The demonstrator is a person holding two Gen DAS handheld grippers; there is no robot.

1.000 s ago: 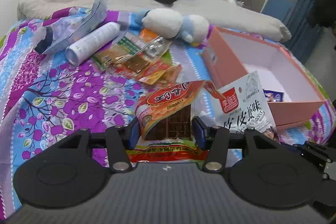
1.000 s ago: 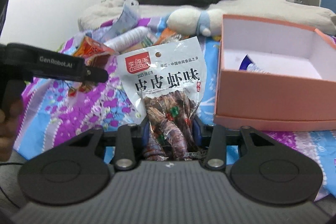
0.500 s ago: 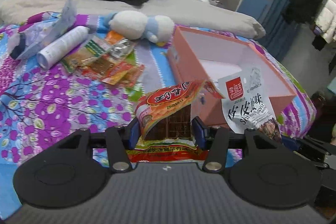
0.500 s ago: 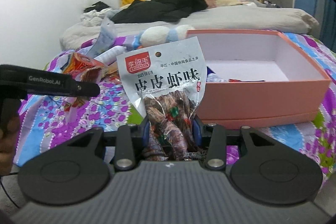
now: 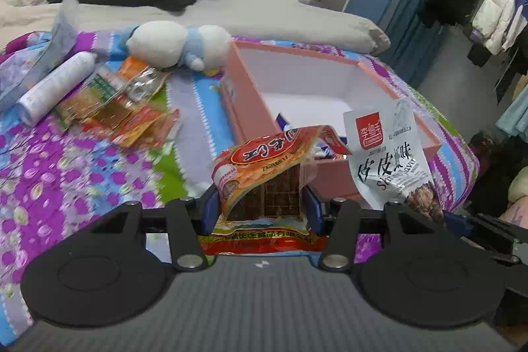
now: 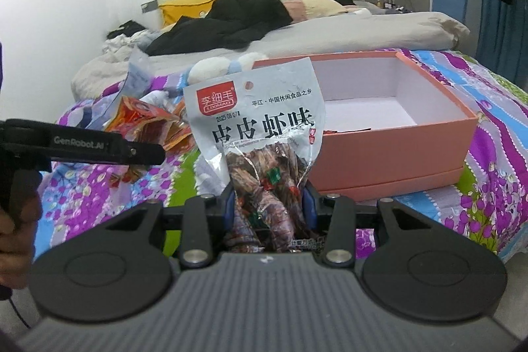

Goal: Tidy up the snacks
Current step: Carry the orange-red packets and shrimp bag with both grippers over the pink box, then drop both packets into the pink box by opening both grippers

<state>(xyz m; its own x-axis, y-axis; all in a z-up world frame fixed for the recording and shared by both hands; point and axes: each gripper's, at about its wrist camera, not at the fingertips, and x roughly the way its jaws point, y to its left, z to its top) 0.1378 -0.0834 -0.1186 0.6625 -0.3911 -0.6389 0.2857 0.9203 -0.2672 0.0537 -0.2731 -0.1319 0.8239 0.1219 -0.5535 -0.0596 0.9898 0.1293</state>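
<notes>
Left gripper (image 5: 260,203) clamps orange-red snack pouch (image 5: 264,164), top flopped over, held just in front of pink box (image 5: 250,108) near wall. Right gripper (image 6: 269,207) clamps silver shrimp-flavour snack bag (image 6: 260,134), upright, at box left front corner (a few packets visible inside box). Loose snack pile (image 5: 122,108), white bottle (image 5: 52,88) left of box; plush toy (image 5: 178,43) behind its far-left corner.

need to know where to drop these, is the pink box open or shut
Open: the pink box has no lid on, its white inside shows, with a few packets at the bottom.
</notes>
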